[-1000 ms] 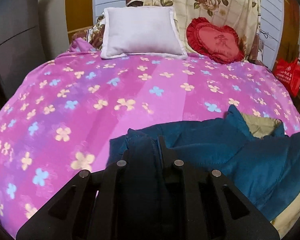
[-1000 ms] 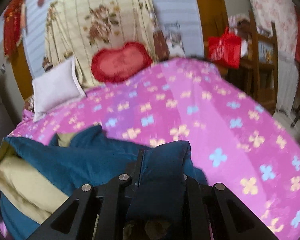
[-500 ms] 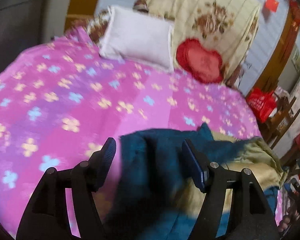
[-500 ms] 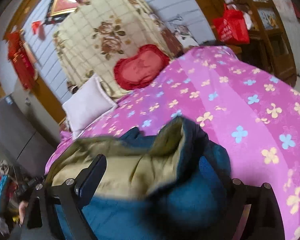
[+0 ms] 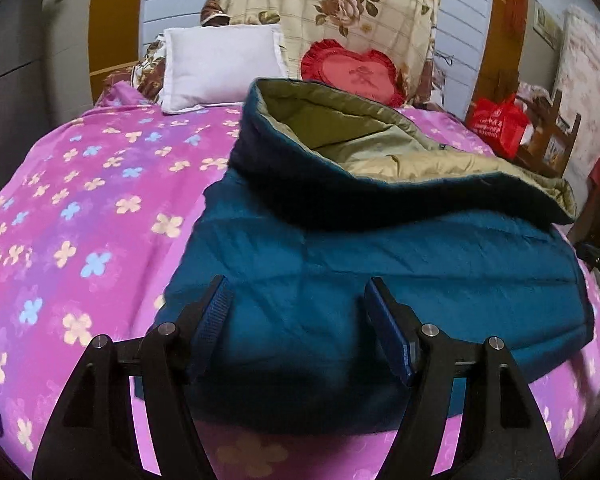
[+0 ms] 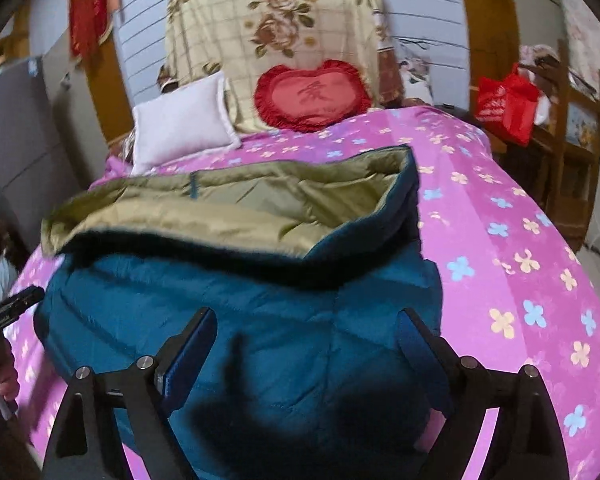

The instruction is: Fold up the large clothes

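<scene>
With both the left gripper [image 5: 296,316] and right gripper [image 6: 306,344] hanging released, the teal jacket [image 5: 380,272] is lying half-folded on the bed [image 5: 80,208]. Next fold, I'd guess, is calling for fresh grips (olive lining [image 6: 228,208] showing).

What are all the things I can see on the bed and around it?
Jacket: one, teal outside, olive lining, lying partly folded on the bed.
Bedspread: one, pink with pale flowers, covering the bed.
Pillow: one, white, at the head of the bed.
Heart cushion: one, red, beside the pillow.
Floral blanket: one, cream with roses, upright behind the cushion.
Bag: one, red, right of the bed.
Left gripper: black, blue pads, open above the jacket.
Right gripper: black, blue pads, open above the jacket.
</scene>
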`<action>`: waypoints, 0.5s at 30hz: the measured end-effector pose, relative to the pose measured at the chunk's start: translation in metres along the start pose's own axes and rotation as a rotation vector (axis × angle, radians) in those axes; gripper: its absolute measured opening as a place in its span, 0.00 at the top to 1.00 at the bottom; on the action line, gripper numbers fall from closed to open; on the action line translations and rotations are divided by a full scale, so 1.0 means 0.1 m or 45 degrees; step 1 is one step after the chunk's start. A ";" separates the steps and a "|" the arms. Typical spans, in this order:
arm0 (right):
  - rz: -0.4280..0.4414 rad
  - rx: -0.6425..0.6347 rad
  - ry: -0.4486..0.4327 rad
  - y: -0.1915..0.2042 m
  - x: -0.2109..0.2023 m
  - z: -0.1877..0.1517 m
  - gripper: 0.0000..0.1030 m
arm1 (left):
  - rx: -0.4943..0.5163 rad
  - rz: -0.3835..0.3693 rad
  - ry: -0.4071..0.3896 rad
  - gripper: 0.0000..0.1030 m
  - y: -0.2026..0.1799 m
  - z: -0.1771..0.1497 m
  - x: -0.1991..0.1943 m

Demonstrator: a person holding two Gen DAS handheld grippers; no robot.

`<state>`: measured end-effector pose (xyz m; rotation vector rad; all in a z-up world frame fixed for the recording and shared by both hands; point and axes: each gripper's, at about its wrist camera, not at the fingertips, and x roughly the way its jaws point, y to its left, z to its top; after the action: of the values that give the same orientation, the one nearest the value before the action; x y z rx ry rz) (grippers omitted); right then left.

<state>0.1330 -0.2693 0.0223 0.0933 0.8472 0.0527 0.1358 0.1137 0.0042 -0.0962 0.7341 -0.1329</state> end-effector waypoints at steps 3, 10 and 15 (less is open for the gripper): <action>0.009 0.046 0.027 -0.06 0.11 -0.01 0.32 | -0.026 0.011 0.027 0.32 -0.07 0.26 0.20; -0.006 0.161 0.130 -0.17 0.60 0.41 0.50 | -0.028 0.007 0.091 0.32 -0.41 1.04 0.90; -0.037 0.202 0.289 -0.27 1.18 0.78 0.49 | 0.078 0.168 0.052 0.32 -0.49 1.43 1.45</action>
<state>0.2696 -0.2906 -0.0175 0.2270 1.0793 -0.0323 0.3342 0.0488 0.0205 0.0137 0.7741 -0.0317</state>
